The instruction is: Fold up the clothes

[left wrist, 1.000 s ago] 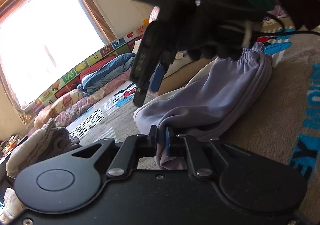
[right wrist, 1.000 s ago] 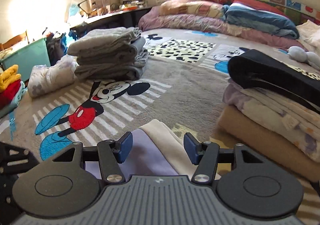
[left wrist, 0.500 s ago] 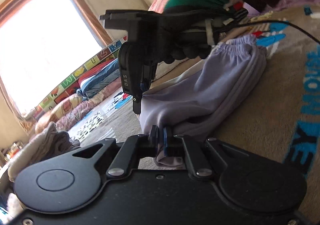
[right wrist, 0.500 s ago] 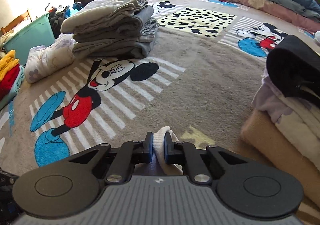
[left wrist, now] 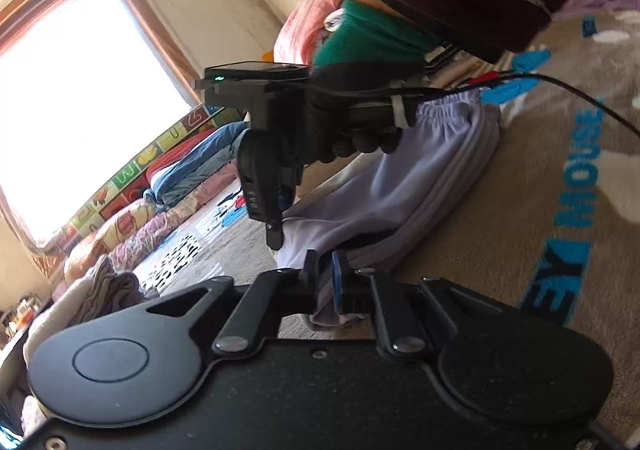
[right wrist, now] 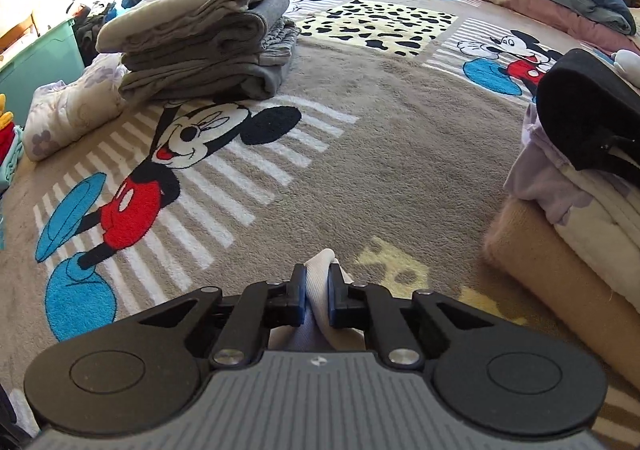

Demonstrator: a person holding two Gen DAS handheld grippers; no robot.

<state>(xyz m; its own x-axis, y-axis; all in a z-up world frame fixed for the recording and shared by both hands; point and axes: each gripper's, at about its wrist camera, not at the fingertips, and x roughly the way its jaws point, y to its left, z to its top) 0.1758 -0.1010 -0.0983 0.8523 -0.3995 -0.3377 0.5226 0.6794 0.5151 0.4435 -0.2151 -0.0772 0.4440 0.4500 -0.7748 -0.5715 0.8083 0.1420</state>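
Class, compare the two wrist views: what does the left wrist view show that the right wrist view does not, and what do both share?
Left only: the window, the lavender trousers lying full length, and the right gripper from outside.
Right only: the stack of folded grey clothes and the Mickey Mouse picture.
Both: fingers shut on cloth, above the carpet.

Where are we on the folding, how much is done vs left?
Done: a folded grey stack sits on the Mickey rug, and a second pile lies at right. In hand: the lavender pants lie folded lengthwise, the left gripper shut on one corner and the right gripper shut on a whitish edge of cloth. Left: probably folding these over and stacking them. Any unfolded items remaining can't be told.
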